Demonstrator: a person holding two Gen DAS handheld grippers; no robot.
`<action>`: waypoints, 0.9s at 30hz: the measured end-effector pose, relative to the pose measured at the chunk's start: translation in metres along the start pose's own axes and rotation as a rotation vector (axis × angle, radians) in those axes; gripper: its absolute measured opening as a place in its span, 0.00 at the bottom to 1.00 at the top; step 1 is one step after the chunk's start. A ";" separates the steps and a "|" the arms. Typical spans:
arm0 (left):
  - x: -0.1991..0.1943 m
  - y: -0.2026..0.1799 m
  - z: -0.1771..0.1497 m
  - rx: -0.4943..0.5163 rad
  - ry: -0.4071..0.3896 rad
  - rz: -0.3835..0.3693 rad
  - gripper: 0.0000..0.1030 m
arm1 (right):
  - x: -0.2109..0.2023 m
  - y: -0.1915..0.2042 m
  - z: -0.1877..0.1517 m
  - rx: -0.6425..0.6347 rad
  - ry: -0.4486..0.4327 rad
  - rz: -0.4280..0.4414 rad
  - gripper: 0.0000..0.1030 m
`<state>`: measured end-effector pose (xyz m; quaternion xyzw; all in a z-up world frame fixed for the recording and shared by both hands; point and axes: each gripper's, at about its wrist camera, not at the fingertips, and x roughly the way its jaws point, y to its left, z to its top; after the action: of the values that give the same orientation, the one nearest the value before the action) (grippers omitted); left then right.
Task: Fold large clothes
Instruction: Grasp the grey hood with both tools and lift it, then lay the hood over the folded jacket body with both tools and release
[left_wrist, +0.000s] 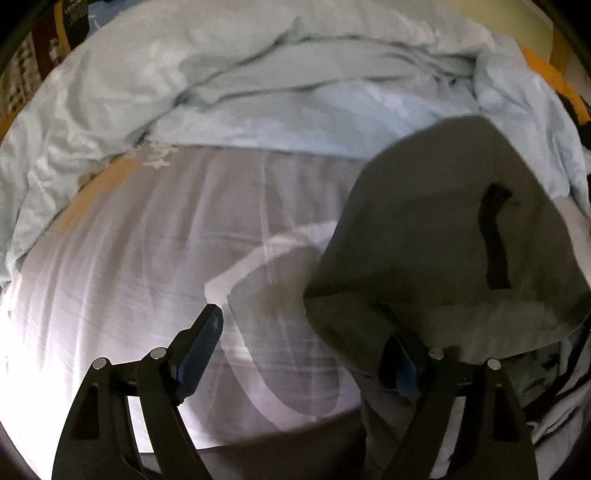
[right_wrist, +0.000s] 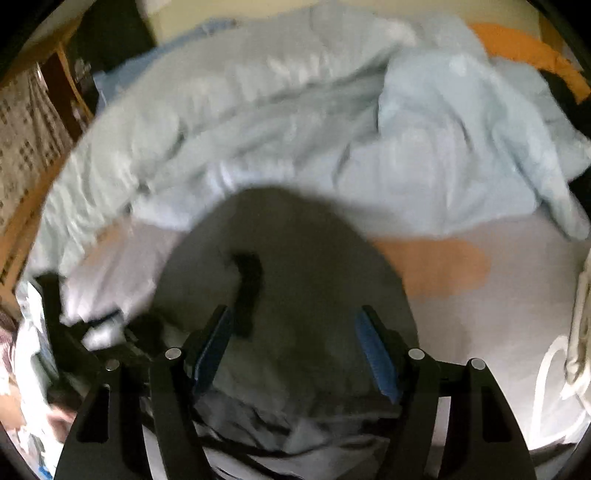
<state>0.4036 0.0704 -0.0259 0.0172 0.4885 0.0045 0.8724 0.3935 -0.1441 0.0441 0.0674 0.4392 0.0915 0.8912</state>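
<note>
Black fingers with blue pads are seen closest in both wrist views, and between them the dark grey garment (left_wrist: 443, 229) is found, lying on the bed (left_wrist: 129, 258) near its front edge, in front of the crumpled pale blue duvet (left_wrist: 258, 85). The left gripper (left_wrist: 306, 350) is spread wide; its left finger stands free over the grey sheet, while its right finger is partly covered by a draped fold of the garment, so the cloth is touching that finger but is not pinched between the two pads. The right gripper (right_wrist: 295, 350) is also spread wide, with the garment (right_wrist: 295, 266) lying under and between the pads, and no pressing on the cloth can be made out, so nothing is judged to be held. The risk from here is that the fold resting over the left finger is dragged along when that hand is moved, so that the shape already laid is pulled apart. A second risk is that the sheet is caught together with the garment if the fingers are closed low, because the thin cloth lies flat on it. The front part of the garment could also slide off the bed edge, where more loose clothes are seen in a heap. The garment looks like thick, matt fabric, rounded at its far end, with a black strip (left_wrist: 495, 236), perhaps a zip or pocket opening, on top. Both views are blurred, so its exact kind cannot be told.
</note>
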 end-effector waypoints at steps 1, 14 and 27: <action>0.000 0.003 0.000 -0.010 0.004 -0.012 0.79 | 0.001 0.005 0.007 -0.005 -0.002 -0.012 0.73; -0.034 0.032 0.014 -0.114 -0.113 -0.155 0.80 | 0.111 0.066 0.072 -0.178 0.126 -0.154 0.34; -0.245 0.052 -0.037 -0.273 -0.857 -0.212 0.79 | -0.111 0.094 -0.033 -0.263 -0.240 -0.034 0.05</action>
<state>0.2440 0.1172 0.1653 -0.1478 0.0777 -0.0278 0.9856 0.2909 -0.0759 0.1284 -0.0466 0.3148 0.1243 0.9398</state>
